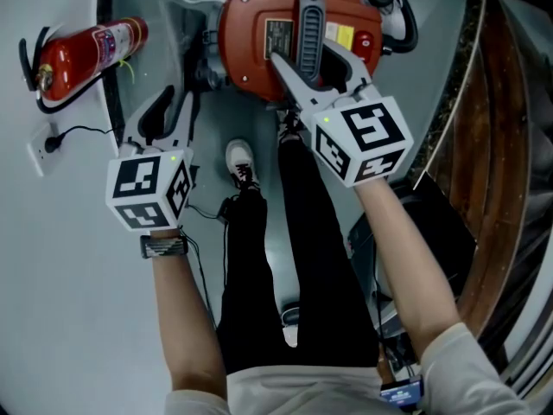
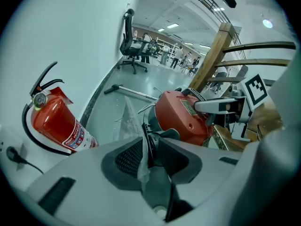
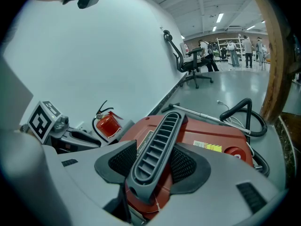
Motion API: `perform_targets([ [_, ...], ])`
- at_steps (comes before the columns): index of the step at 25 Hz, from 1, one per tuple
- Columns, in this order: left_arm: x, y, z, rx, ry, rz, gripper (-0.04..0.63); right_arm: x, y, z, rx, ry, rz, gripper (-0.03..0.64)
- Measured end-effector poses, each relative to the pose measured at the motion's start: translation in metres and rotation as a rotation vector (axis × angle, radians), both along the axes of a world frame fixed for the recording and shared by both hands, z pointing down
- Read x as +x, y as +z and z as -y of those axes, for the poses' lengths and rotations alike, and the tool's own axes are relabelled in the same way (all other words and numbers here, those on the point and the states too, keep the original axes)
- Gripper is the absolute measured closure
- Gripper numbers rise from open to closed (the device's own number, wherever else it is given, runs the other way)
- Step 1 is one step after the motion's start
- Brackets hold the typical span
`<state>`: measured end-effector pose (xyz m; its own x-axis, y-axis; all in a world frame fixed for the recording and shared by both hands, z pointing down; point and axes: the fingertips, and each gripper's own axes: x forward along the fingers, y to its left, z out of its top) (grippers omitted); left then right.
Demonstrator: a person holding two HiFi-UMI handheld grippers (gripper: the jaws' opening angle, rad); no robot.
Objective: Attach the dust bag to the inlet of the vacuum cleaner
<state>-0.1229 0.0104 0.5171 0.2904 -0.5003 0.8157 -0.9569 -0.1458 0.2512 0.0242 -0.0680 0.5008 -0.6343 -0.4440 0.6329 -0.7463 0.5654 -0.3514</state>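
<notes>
The red vacuum cleaner (image 1: 259,41) stands on the floor in front of me. Its dark ribbed handle (image 3: 157,149) lies between the pads of my right gripper (image 1: 313,63), which is shut on it. My left gripper (image 1: 173,102) is at the vacuum's left side, pointing steeply down. In the left gripper view the translucent dust bag (image 2: 129,119) and its thin black collar (image 2: 146,140) stand between the pads of the left gripper (image 2: 151,161), right at the vacuum (image 2: 181,119) body. The jaws stand apart, with floor showing through the gap below the collar. The inlet itself is hidden.
A red fire extinguisher (image 1: 86,50) leans by the wall at the left, above a wall socket (image 1: 43,145) with a cord. A black hose (image 3: 244,114) and a metal wand (image 3: 202,114) lie behind the vacuum. Wooden framing (image 1: 492,145) stands at the right. The person's shoes (image 1: 242,162) are just below the vacuum.
</notes>
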Motion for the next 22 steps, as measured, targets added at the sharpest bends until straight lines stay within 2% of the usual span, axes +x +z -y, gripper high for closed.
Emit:
perform_targets([
  [5,0.015,-0.005,-0.006,-0.019,0.056,0.034,0.514,0.0,-0.001,0.0,0.002,0.0,-0.001,0.411],
  [11,0.011,0.005,-0.011,-0.062,-0.001,0.076,0.515,0.0,-0.001,0.0,0.001,0.001,0.0,0.411],
  [22,0.006,0.004,-0.011,-0.079,-0.022,0.108,0.518,0.0,-0.001,0.0,0.003,0.0,0.0,0.411],
])
